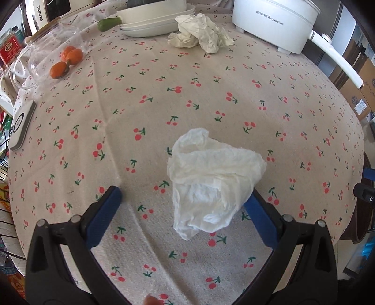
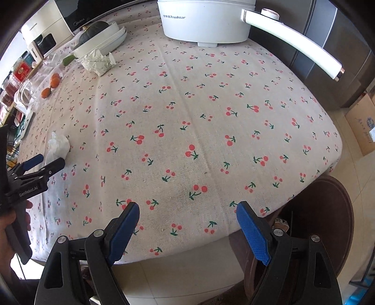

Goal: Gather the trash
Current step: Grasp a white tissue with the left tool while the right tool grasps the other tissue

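Note:
A crumpled white tissue (image 1: 211, 183) lies on the cherry-print tablecloth (image 1: 140, 105). My left gripper (image 1: 185, 199) is open, and the tissue sits between its blue pads, close to the right pad. The tissue also shows in the right wrist view (image 2: 58, 145), just ahead of the left gripper (image 2: 49, 162). A second, larger wad of crumpled paper (image 1: 201, 32) lies at the far side by the plates, also in the right wrist view (image 2: 97, 61). My right gripper (image 2: 187, 211) is open and empty over the table's near edge.
A white electric pot (image 1: 274, 21) with a long handle (image 2: 293, 40) stands at the back. Stacked white plates (image 1: 150, 23), a green vegetable (image 1: 109, 23), a glass jug (image 1: 46, 54) and oranges (image 1: 68, 61) are at the far left. A dark round stool (image 2: 328, 223) stands right of the table.

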{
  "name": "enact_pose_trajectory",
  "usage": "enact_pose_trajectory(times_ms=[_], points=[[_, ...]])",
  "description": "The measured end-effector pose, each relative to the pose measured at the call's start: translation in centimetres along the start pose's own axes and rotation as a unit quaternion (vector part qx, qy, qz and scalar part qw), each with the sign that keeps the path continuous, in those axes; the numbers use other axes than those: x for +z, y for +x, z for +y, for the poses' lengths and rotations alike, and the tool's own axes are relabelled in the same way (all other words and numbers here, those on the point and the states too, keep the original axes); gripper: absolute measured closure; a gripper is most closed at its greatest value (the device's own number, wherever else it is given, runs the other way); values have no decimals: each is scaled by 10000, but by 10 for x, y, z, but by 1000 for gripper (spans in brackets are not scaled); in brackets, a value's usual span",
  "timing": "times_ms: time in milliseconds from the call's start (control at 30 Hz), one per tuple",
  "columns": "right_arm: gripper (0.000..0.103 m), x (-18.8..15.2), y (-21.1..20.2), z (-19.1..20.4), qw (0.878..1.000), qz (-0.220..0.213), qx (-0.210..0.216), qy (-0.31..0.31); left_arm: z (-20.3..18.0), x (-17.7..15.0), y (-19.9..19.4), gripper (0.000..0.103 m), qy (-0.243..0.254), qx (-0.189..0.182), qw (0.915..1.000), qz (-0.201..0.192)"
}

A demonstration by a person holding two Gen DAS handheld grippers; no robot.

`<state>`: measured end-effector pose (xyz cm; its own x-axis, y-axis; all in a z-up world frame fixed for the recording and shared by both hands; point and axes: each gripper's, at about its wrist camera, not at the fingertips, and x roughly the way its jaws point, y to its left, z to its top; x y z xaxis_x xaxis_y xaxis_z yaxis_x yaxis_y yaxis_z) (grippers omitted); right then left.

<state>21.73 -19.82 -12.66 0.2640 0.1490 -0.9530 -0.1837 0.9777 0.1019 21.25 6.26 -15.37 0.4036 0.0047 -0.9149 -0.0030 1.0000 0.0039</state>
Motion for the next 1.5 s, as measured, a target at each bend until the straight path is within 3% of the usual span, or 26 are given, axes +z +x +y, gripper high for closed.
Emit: enact_pose_trajectory(times_ms=[200, 267, 333, 467, 533, 633, 767, 1000, 1133, 1300, 1500], points=[[17, -6, 6, -5, 9999, 99, -134, -41, 2, 1, 0, 0, -160, -28, 9999, 5], [17, -9, 6, -6, 9997, 97, -200, -62, 3, 1, -3, 7, -210, -176, 9995, -123], [17, -12, 5, -6, 9996, 88, -249, -76, 2, 3, -7, 25, -211, -342, 9990, -214], [17, -20, 3, -9, 9995, 83, -301, -60, 4, 8, -9, 49, -384, -739, 9961, -277], [17, -22, 2, -9, 9995, 94, -306, -27, 6, 9, -10, 67, -582, -980, 9931, -276], [17, -27, 0, -6, 9995, 130, -290, 18, 8, 10, -14, 84, -762, -1161, 9899, -289], [17, -23, -11, 1, 9999, 4, -112, 110, 11, 13, -34, 88, -654, -1114, 9904, -492], [17, 30, -23, 40, 9980, -541, 221, 243, 51, 17, -74, 88, -708, -844, 9906, -811], [17, 73, -9, 76, 9966, -746, 275, 195, 80, 11, -90, 88, -914, -851, 9876, -947], [17, 127, 17, 127, 9950, -919, 383, 117, 98, 5, -97, 88, -865, -526, 9897, -1014], [17, 173, 45, 184, 9945, -1004, 139, -274, 112, 10, -99, 88, -1010, -796, 9869, -971]])
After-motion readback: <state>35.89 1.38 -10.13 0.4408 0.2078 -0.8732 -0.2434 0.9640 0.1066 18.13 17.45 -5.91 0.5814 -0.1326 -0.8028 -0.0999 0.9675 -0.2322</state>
